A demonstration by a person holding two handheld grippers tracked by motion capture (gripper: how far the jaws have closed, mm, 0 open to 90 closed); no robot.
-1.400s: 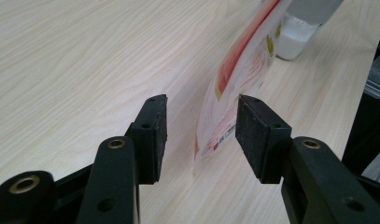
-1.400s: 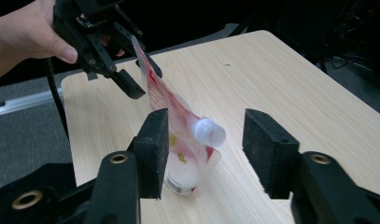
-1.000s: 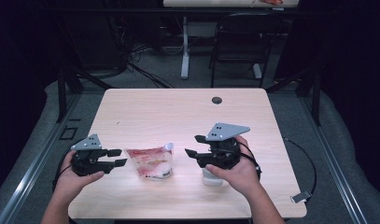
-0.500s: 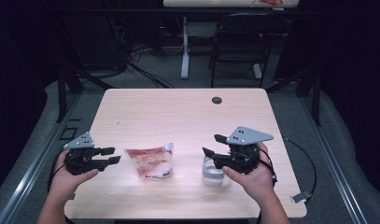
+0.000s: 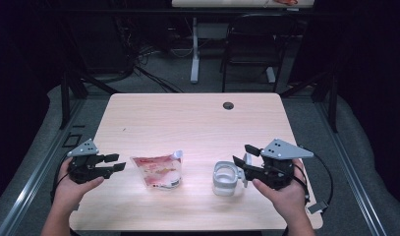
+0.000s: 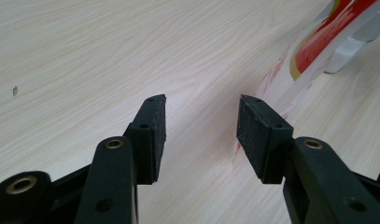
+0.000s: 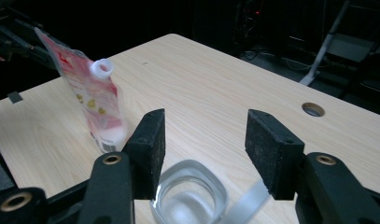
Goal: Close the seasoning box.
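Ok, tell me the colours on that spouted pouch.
The pouch is red and white with small yellow marks, and its spout is white; the right gripper view shows it best.

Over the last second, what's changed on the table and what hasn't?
The right gripper has pulled back to the right, off the glass cup, and hangs open beside its handle. The cup was under that hand a second ago; now it stands uncovered. The left gripper has drifted slightly left, open and empty. The pouch stays upright in place.
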